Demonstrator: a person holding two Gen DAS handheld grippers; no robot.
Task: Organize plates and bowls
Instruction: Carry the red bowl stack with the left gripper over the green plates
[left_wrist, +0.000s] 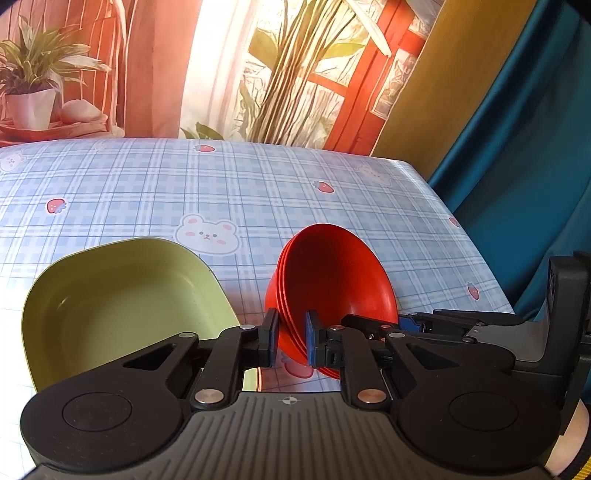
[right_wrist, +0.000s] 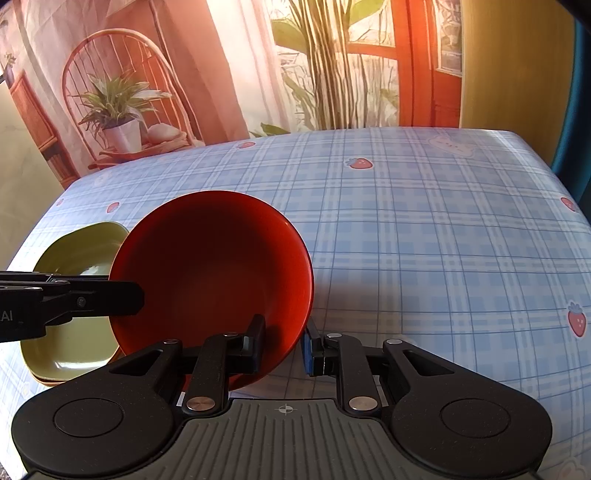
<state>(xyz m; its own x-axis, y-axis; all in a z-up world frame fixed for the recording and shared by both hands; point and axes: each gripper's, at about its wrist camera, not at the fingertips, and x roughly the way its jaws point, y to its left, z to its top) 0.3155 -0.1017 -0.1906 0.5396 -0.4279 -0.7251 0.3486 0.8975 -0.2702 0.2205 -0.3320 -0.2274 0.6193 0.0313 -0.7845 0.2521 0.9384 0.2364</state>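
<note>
Left gripper (left_wrist: 290, 341): jaws narrowed onto the rim of the red bowls (left_wrist: 332, 288), a nested stack held tilted on edge above the cloth; three or four rims showed.

Right gripper (right_wrist: 282, 347): jaws partly closed, straddling the near rim of the same stack (right_wrist: 214, 273); whether its pads were pressing could not be told.

Green plate (left_wrist: 118, 306): squarish, lying on the cloth just left of the bowls; an orange edge under it in the right wrist view suggested another plate beneath.

Tablecloth (left_wrist: 258, 192): blue plaid; nothing else on it beyond the crockery.

Progress, judged: bowls already nested and plates apparently stacked. Remaining: set the bowl stack down upright, likely beside or on the plates, then let go.
</note>
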